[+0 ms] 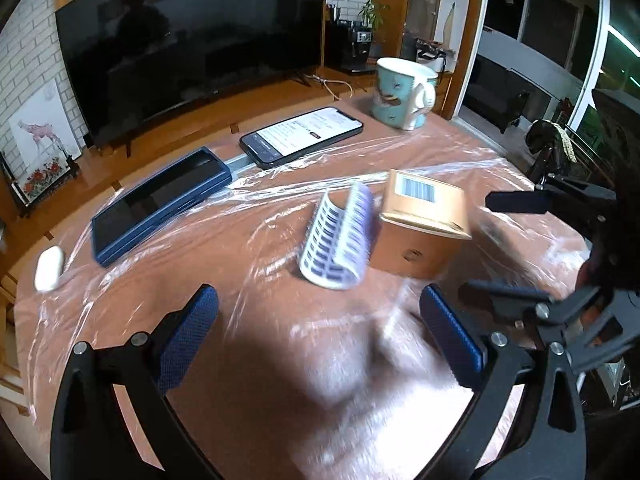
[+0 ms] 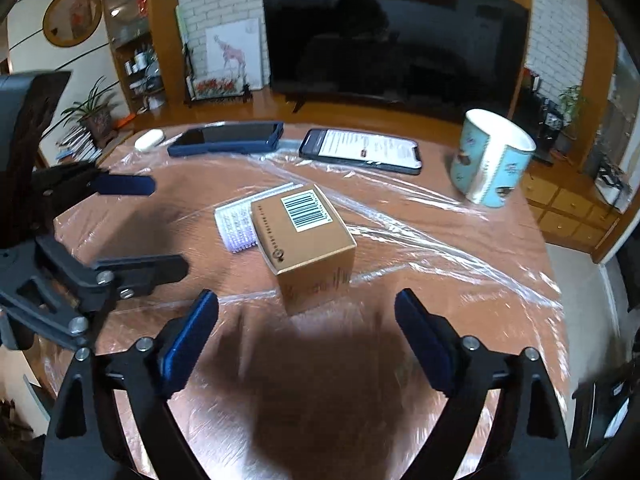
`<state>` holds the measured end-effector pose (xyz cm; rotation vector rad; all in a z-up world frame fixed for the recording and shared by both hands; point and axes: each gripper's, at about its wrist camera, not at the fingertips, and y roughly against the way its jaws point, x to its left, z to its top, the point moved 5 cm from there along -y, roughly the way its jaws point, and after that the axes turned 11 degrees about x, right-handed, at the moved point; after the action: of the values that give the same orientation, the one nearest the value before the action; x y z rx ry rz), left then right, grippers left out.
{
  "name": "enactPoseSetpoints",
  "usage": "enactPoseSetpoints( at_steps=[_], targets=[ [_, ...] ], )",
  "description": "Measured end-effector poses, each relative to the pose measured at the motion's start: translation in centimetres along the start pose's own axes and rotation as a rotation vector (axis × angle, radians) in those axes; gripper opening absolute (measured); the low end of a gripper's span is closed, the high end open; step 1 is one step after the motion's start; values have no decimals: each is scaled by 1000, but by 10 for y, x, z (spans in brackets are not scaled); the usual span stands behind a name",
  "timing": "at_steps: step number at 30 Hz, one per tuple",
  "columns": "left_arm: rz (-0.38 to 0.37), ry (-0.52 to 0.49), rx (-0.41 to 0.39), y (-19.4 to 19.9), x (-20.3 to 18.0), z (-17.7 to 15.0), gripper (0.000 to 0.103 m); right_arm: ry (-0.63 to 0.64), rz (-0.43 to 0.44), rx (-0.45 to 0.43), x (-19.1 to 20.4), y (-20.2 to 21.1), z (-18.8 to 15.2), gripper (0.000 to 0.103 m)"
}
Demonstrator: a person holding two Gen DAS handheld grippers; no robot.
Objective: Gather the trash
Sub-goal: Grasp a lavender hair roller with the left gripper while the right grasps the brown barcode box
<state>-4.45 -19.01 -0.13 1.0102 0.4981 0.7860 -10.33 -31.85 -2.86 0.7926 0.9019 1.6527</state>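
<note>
Both grippers empty, jaws apart, approaching trash at table centre.
Right gripper (image 2: 306, 340) has cardboard box (image 2: 306, 236) at its 12 o'clock; curled label sheet (image 1: 340, 236) touches the box at 9 o'clock. Risk: left gripper (image 1: 320, 336) snags plastic wrap (image 2: 420, 236) or grippers collide.

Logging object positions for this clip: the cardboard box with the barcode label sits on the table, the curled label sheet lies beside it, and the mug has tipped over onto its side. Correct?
Not quite. The mug stands upright near the table's far edge, as the right wrist view shows. The cardboard box with its barcode and the curled label sheet beside it are as stated.
</note>
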Motion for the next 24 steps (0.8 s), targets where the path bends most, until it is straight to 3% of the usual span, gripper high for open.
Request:
enactPoseSetpoints(
  at_steps=[5,10,13,17,20,24],
  targets=[
    [-42,12,17,-20,7,16,99,31,64,26,-4,-14,12,75],
    [-110,16,33,-34,7,28,87,41,133,43,-9,-25,23,64],
    [-118,13,45,-42,7,32,76,42,139,50,-11,-29,27,54],
    [-160,35,67,-48,9,32,55,18,169,45,-16,-28,29,49],
    [-132,34,70,-49,9,31,45,-3,182,40,-20,-25,27,47],
    [-99,47,68,-45,8,28,44,-59,209,15,-25,-15,24,47]
  ],
)
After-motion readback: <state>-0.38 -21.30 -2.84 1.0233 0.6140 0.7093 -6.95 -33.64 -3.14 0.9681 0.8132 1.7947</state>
